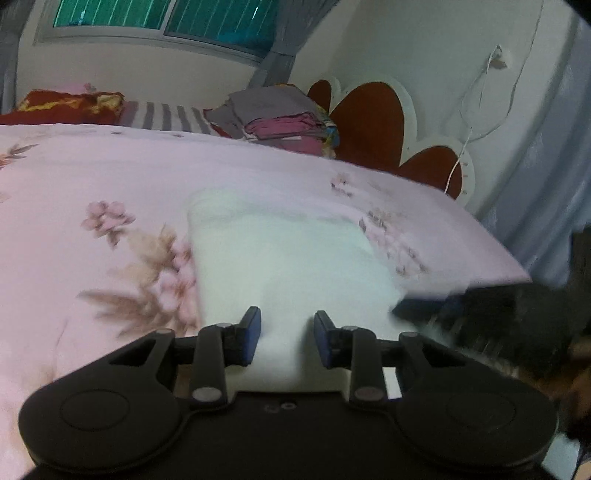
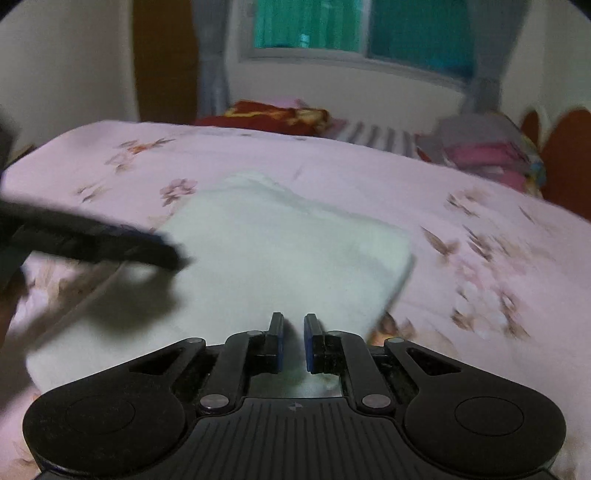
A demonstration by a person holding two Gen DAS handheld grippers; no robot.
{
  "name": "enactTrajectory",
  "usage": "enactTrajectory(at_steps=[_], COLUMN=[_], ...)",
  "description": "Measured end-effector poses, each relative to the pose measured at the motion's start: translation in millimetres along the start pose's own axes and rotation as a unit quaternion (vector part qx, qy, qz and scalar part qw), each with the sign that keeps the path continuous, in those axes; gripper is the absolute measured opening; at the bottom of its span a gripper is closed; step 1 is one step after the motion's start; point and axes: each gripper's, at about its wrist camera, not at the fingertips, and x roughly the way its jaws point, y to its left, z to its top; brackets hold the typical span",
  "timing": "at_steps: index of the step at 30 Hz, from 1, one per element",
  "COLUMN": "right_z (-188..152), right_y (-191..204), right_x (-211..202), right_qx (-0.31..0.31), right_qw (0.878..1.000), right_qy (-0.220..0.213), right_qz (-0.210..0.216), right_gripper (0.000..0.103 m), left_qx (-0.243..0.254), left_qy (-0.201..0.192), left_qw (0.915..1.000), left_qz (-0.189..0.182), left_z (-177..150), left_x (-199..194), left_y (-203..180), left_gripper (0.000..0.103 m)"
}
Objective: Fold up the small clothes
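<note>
Two tools are hovering over one white cloth (image 2: 280, 258) that is lying on a bed covered by a pink floral sheet (image 1: 92, 177). That cloth is sitting flat near the front edge of the bed, looking already folded into a rough rectangle, with a thicker ridge along its far side.

From its own camera, the left tool (image 1: 287, 338) is standing released — its blue-padded fingers (image 1: 250, 338) are spread wide, with white fabric showing in the gap between them; whether the pads are touching the cloth cannot be told. In the right wrist view the same tool (image 2: 110, 243) is appearing as a dark, motion-blurred bar reaching in from the left over the cloth's left edge and casting a shadow on it.

The right tool (image 2: 293, 341) is sitting at the cloth's near edge with its fingers drawn close, a narrow gap remaining between the pads — nothing is visibly pinched there, and whether cloth is caught lower down cannot be told.

Farther back on the bed, a stack of folded clothes (image 1: 280, 118) in grey and pink is resting near a red-and-white headboard (image 1: 369, 114). A red patterned blanket (image 2: 266, 112) is lying toward the far end, under a window (image 2: 362, 33) with green panes and grey curtains.
</note>
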Motion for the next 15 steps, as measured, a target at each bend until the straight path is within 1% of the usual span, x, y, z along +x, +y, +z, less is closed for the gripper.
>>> enactTrajectory(at_steps=[1, 2, 3, 4, 5, 7, 9, 11, 12, 13, 15], right_z=[2.8, 3.6, 1.6, -2.6, -9.7, -26.6, -44.5, -55.2, -59.1, -63.6, -71.9], right_y=[1.7, 3.3, 9.2, 17.1, 28.1, 42.2, 41.5, 33.9, 30.9, 29.4, 29.2], right_x=[-7.3, -15.6, -24.3, -28.8, -30.2, -30.8, -30.5, -37.9, -42.1, -45.8, -52.5], right_qx=[0.005, 0.005, 0.000, -0.014, -0.042, -0.082, -0.077, -0.054, -0.044, -0.040, -0.037], right_qw=[1.000, 1.000, 0.999, 0.999, 0.998, 0.995, 0.995, 0.997, 0.998, 0.998, 0.998], right_qy=[-0.004, -0.014, -0.021, -0.018, -0.008, 0.015, 0.035, 0.033, 0.034, 0.035, 0.038], right_qz=[-0.003, 0.008, 0.029, 0.044, 0.052, 0.053, 0.047, 0.045, 0.043, 0.040, 0.033], right_gripper=[0.009, 0.009, 0.009, 0.009, 0.009, 0.009, 0.009, 0.009, 0.009, 0.009, 0.009], left_qx=[0.002, 0.003, 0.005, 0.010, 0.014, 0.016, 0.031, 0.043, 0.044, 0.042, 0.034], left_qy=[0.005, 0.012, 0.019, 0.021, 0.021, 0.025, 0.032, 0.035, 0.036, 0.036, 0.037], left_qw=[1.0000, 0.9999, 0.9996, 0.9994, 0.9990, 0.9985, 0.9974, 0.9964, 0.9962, 0.9961, 0.9959], left_qz=[0.005, 0.012, 0.018, 0.026, 0.036, 0.045, 0.056, 0.064, 0.067, 0.070, 0.076], left_z=[-7.8, -12.7, -19.0, -26.2, -33.9, -44.0, -51.8, -58.3, -61.3, -64.2, -69.4], left_x=[-5.6, -9.9, -12.1, -16.8, -23.0, -31.9, -40.3, -47.1, -50.2, -53.4, -58.8], left_y=[-2.5, -2.6, -5.7, -7.7, -11.4, -18.1, -25.2, -30.2, -30.9, -31.0, -31.2], left_gripper=[0.030, 0.030, 0.030, 0.030, 0.030, 0.030, 0.030, 0.030, 0.030, 0.032, 0.032])
